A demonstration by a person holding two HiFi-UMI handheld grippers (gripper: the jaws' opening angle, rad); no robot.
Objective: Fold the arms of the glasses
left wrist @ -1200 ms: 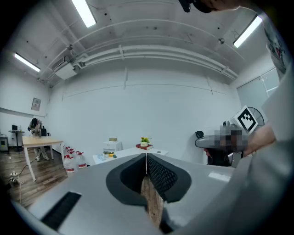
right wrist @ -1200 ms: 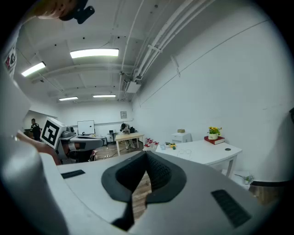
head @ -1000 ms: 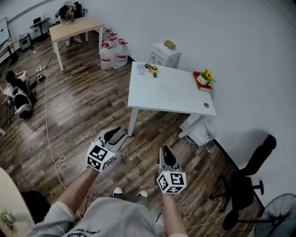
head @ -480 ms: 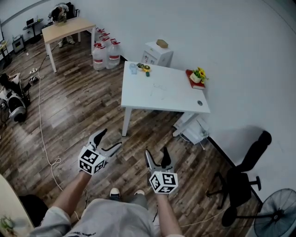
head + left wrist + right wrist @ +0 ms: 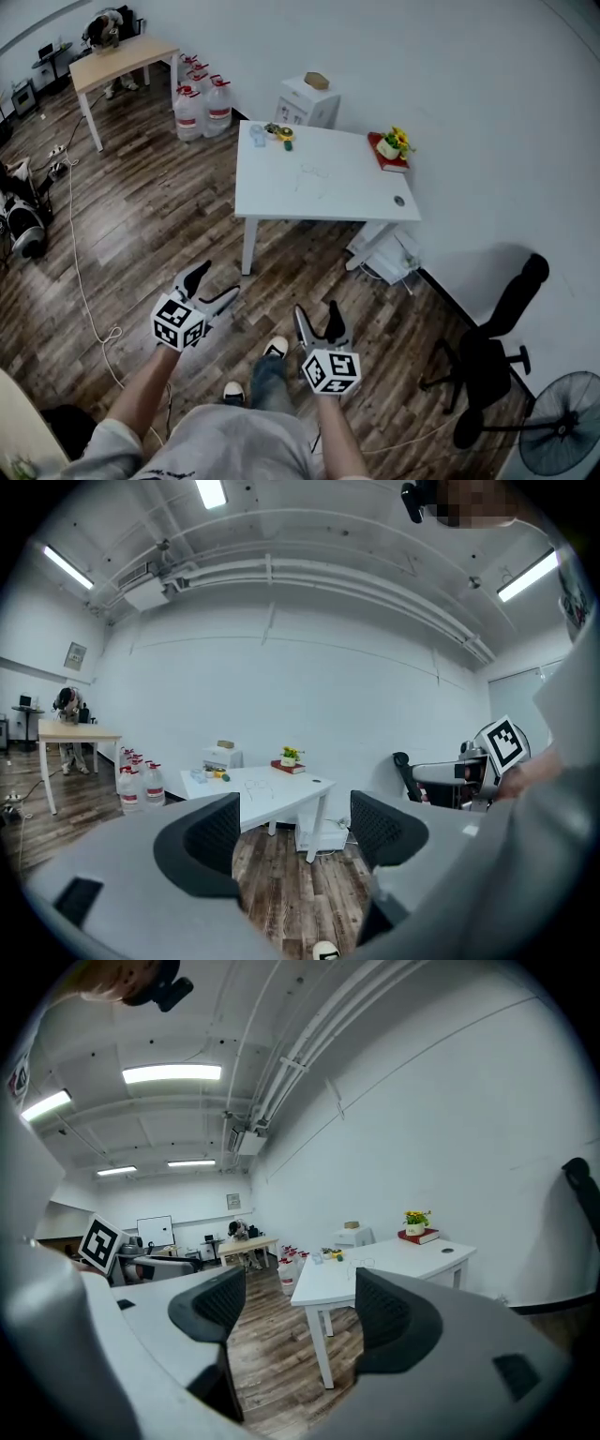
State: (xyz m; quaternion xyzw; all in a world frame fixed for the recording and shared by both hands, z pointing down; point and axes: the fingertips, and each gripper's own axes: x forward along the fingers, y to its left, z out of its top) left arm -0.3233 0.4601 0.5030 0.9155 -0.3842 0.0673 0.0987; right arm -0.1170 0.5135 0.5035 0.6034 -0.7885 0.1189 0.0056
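A wooden desk [image 5: 122,58] stands at the far left of the room, with water jugs [image 5: 202,103] clustered on the plank floor beside it. Nearer us, we hold the left gripper [image 5: 217,281] low over the floor. Its jaws have just been opening and now stand wide apart with nothing between them. Just to its right, the right gripper [image 5: 316,311] points the same way. Its jaws are also spread and empty, though they have just been closing a little.

Beyond both, and well apart from either, stands the white table [image 5: 347,197]. The glasses [image 5: 314,172] lie near the middle of its top, too small for us to tell how their arms are set. A few small items [image 5: 272,133] sit at the table's far left corner. A yellow potted flower [image 5: 394,141] rests on a red book [image 5: 392,161] at its far right corner.

At right, a black office chair [image 5: 497,347] stands by the white wall. A floor fan [image 5: 562,436] fills the bottom right corner.
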